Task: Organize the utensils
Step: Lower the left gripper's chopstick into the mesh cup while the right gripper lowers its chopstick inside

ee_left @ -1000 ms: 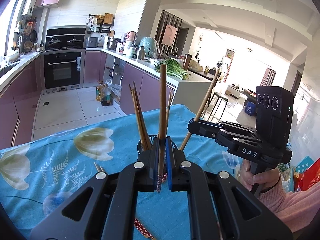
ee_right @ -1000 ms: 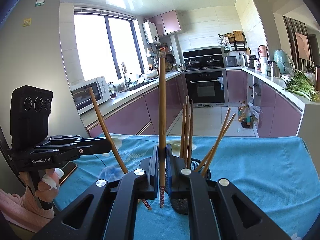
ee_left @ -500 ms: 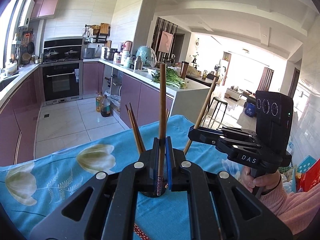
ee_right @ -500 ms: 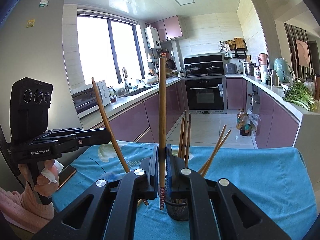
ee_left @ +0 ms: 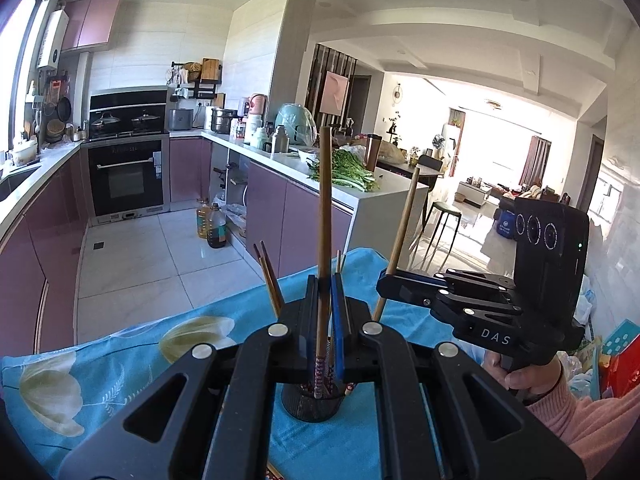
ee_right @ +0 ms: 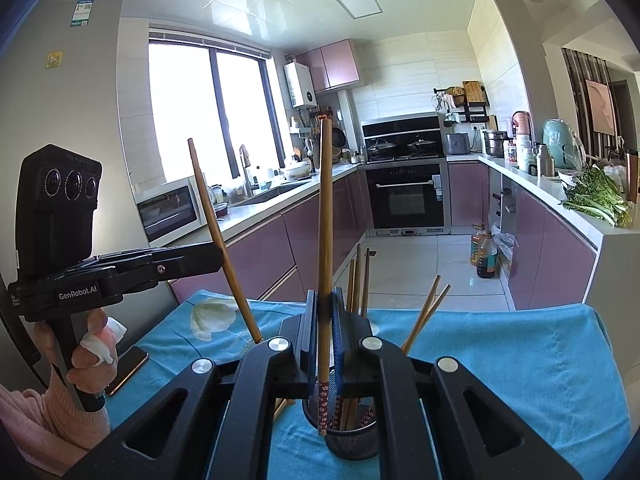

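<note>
Chopsticks are in both of your claws, one brown wooden stick in each. Your left claw [ee_left: 325,312] is clamped on a long brown wooden chopstick [ee_left: 323,216] with a red patterned lower end; the stick stands almost upright between the blue pads, and its lower end hangs just above, or just inside, the mouth of the round black mesh holder [ee_left: 312,404]; which of the two you cannot tell from this view. In the right wrist view the same left claw [ee_right: 218,254] comes in from the left side, and its stick [ee_right: 216,236] leans with the top toward the window.

Your right claw [ee_right: 325,332] is clamped on a second brown wooden chopstick [ee_right: 325,220], also upright. Its red patterned lower end reaches down in front of the black mesh holder [ee_right: 352,444] at its left rim. In the left wrist view this right claw [ee_left: 386,286] is on the right, with its stick [ee_left: 402,236] tilted.

Several other wooden chopsticks [ee_right: 358,276] already stand in the holder and lean to different sides. The holder stands on the counter, which is covered with a turquoise cloth with white flower print [ee_right: 500,344]. A dark phone [ee_right: 128,364] lies flat on the cloth near your left hand [ee_right: 86,356].
</note>
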A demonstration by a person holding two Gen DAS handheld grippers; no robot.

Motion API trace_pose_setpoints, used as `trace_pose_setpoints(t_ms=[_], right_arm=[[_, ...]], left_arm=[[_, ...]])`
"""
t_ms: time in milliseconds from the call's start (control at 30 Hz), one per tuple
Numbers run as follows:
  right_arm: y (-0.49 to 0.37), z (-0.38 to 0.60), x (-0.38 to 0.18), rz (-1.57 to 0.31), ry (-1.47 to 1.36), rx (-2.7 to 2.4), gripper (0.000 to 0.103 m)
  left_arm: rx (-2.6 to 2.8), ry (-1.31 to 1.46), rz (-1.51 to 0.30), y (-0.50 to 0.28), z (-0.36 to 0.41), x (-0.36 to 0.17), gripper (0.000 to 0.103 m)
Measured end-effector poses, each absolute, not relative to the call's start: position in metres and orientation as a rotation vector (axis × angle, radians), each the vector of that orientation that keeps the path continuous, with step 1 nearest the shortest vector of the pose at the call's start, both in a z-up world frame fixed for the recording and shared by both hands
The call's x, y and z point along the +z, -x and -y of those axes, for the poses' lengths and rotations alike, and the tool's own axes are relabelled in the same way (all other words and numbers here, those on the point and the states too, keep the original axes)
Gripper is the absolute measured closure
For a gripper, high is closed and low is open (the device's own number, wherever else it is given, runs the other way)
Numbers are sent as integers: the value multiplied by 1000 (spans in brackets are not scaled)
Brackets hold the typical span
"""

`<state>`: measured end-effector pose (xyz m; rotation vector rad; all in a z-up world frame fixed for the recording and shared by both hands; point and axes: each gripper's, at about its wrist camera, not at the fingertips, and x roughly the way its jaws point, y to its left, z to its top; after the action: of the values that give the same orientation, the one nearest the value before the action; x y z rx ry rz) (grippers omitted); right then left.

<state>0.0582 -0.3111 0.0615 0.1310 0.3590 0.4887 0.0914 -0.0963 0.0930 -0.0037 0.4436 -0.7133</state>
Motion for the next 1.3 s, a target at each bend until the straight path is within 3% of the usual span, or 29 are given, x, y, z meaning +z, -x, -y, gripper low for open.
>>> trace_pose_setpoints(t_ms=[1300], right_arm=[[-90,300,29,-478,-150,437,97]], left_arm=[[-701,13,-583,-122,104,52,96]])
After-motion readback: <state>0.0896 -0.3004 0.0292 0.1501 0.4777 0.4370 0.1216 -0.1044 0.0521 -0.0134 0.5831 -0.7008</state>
